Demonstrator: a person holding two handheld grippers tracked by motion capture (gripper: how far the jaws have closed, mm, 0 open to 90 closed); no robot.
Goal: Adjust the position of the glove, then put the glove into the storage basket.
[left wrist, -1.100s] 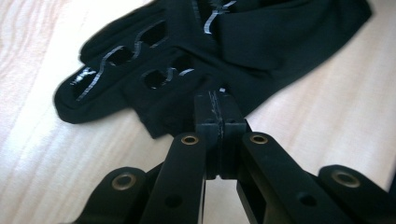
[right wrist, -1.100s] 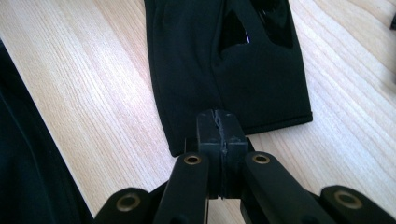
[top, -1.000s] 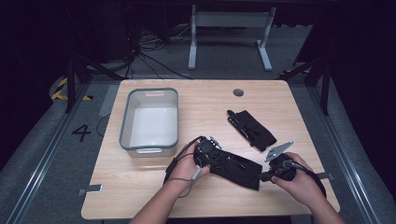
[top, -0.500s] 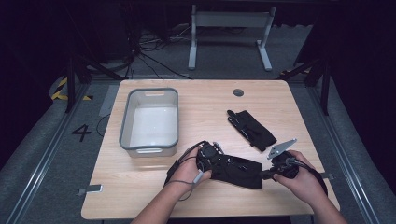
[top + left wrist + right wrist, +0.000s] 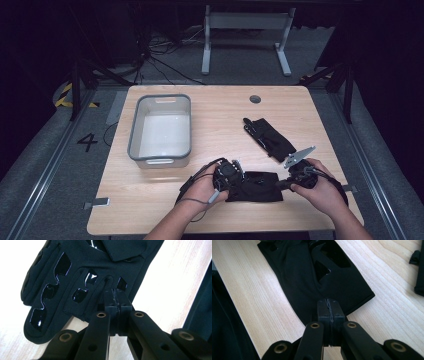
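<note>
- Dark studio floor with cables surrounds the pale wooden table [image 5: 210, 107].
- At ten o'clock on it stands a grey rectangular plastic bin [image 5: 160, 127], hollow and bare inside.
- At six o'clock lies the black fabric glove with glossy grip patches [image 5: 255, 186], flat, stretched between both tools; a second black glove [image 5: 268, 138] lies at three o'clock, apart.
- Left gripper [image 5: 115, 296]: jaws pressed together, pinching a fingertip of the near glove.
- Right gripper [image 5: 330, 307]: jaws pressed together on that glove's cuff edge.
- To do this well, I'd judge: keep both pinches firm, lift evenly with the cloth taut, and carry it level toward the bin without snagging.
</note>
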